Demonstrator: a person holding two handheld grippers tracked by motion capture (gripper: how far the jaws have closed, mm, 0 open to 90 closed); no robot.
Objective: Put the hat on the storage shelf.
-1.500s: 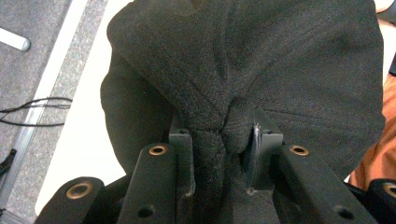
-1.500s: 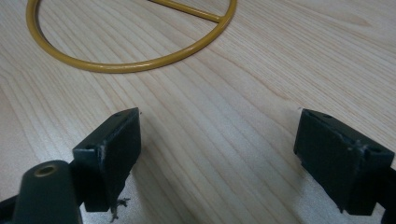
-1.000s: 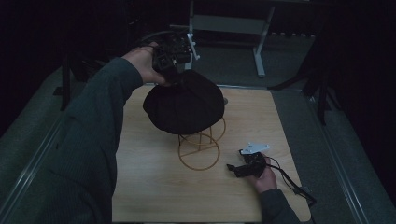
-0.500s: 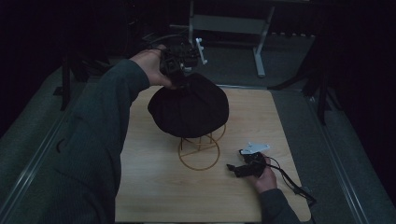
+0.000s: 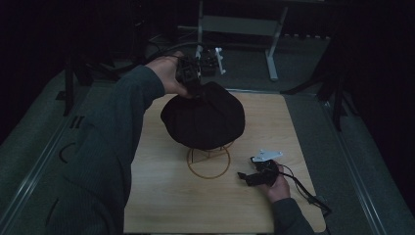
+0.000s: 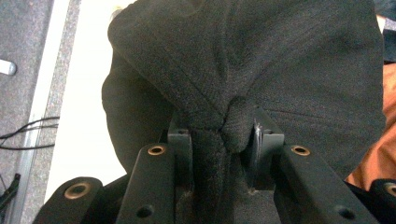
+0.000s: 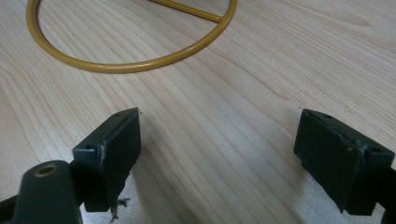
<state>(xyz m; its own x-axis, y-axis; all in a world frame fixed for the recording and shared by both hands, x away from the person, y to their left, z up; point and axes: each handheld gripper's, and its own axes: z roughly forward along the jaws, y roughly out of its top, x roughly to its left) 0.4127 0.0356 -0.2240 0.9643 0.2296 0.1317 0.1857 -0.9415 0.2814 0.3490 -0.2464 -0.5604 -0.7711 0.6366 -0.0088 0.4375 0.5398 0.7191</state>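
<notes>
The left gripper, held up at the far edge of the table, pinches a gathered fold of 1 black fabric hat; in the left gripper view its 2 black jaws press in on a bunched ridge of the hat's dark woven cloth, which fans out above them. The hat hangs from that pinch and drapes over the top of 1 yellow wire stand, whose round base ring with a straight crossbar rests on the light wooden table just below the hat's lower edge; how much of the hat's weight the stand bears cannot be told. The right gripper lies low on the table near its right front, well apart from the hat, held by 1 hand with a cable trailing off to the right. In the right gripper view its 2 jaws stand spread wide with nothing between them, bare wood grain under them and an arc of the stand's ring just beyond. 1 grey-sleeved arm carries the left gripper. No brand, label or readable writing shows on the hat, the stand or either gripper.
</notes>
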